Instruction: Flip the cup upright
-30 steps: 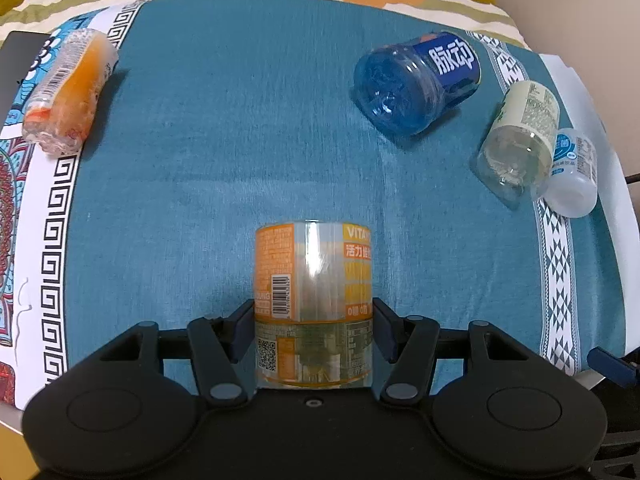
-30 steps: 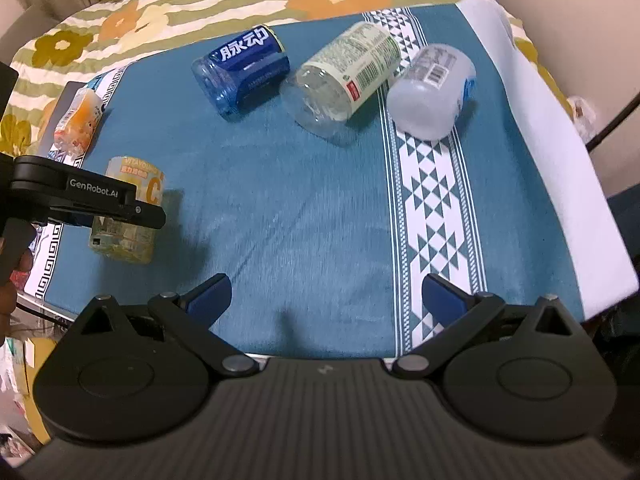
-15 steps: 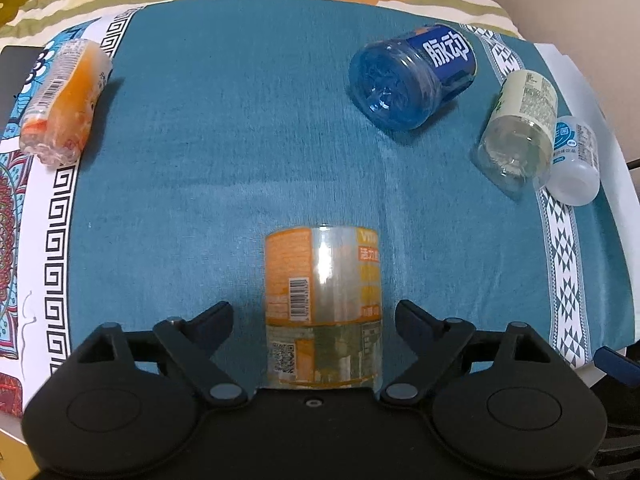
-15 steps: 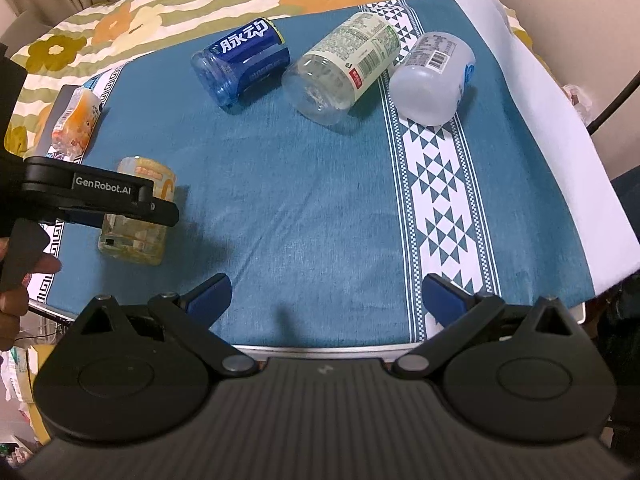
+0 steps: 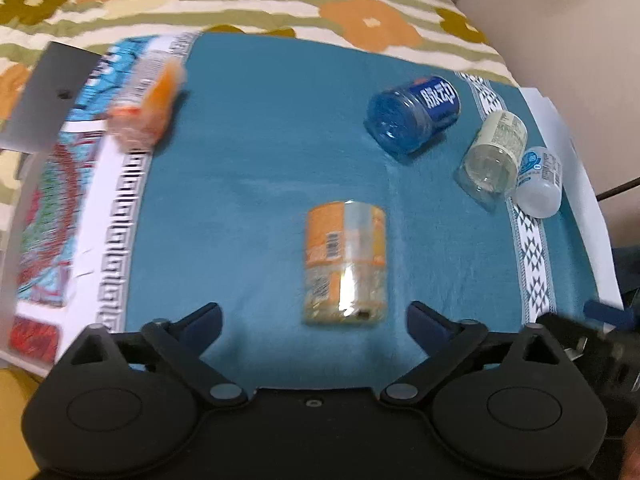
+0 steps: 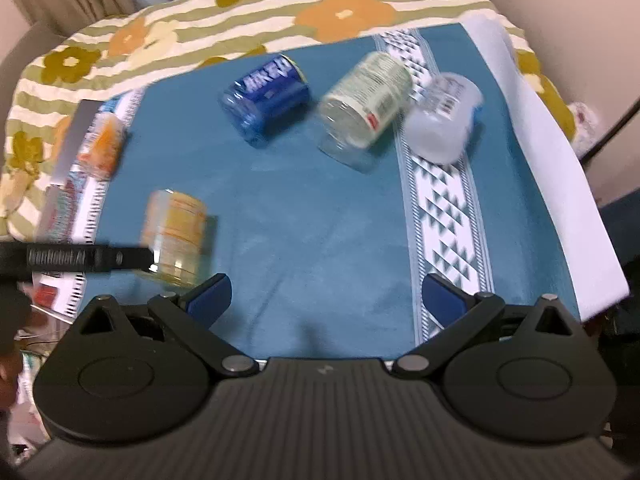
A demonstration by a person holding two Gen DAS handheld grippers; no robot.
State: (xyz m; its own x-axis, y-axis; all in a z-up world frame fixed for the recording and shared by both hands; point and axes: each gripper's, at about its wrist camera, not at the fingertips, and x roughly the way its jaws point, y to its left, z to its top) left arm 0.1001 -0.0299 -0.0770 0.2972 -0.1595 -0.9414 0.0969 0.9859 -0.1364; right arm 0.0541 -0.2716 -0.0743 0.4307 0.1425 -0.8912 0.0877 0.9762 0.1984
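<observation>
Clear plastic on woven cloth

Ahead of the left gripper (image 5: 314, 318) with its matt black plastic body, the orange-labelled cup (image 5: 346, 264) is glossy clear plastic; the teal cloth (image 5: 260, 160) looks matt, finely woven; the far-right white cup (image 5: 538, 184) is frosted plastic.

We list: orange-labelled clear cup (image 5: 346, 264); blue cup (image 5: 414, 114); teal cloth (image 5: 260, 152) (white geometric borders); floral striped blanket (image 5: 280, 4).

cups: 5 — orange-label (image 5: 345, 264) 1 | orange-filled (image 5: 146, 108) 1 | blue (image 5: 414, 114) 1 | clear (image 5: 494, 156) 1 | white (image 5: 540, 182) 1
</observation>
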